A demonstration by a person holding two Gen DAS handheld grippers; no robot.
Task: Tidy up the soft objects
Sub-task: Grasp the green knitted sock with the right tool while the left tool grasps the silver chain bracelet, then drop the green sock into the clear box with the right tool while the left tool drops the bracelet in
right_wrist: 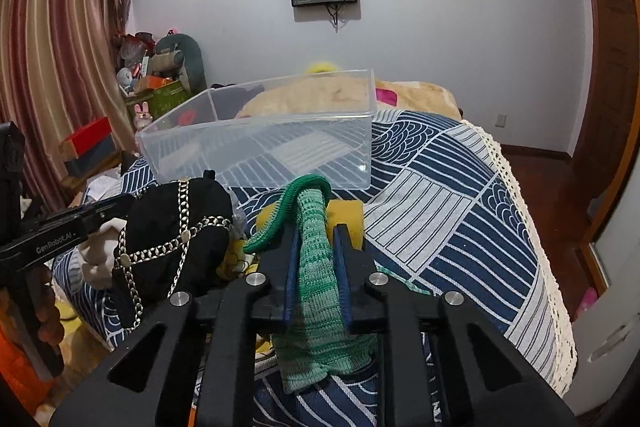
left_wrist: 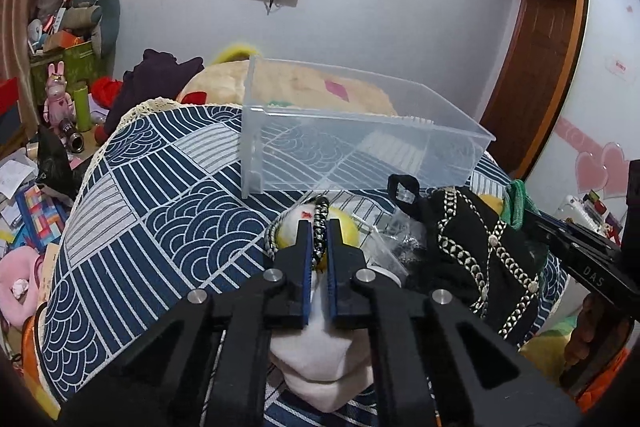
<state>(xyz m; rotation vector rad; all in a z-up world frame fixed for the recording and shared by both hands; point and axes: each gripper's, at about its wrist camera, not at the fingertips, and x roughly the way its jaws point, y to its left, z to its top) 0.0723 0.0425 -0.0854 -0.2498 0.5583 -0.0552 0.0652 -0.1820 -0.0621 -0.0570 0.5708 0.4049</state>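
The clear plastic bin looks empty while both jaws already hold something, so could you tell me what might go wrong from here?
1. The left gripper pinches only the braided cord of the white item; it may slip free in transit.
2. The green sock in the right gripper dangles and could catch the clear bin rim.
3. The black chain-trimmed bag sits between both grippers and could snag either.

Left tongs (left_wrist: 319,227) and right tongs (right_wrist: 316,233) — both clamped tight, blue-lined fingers nearly parallel.
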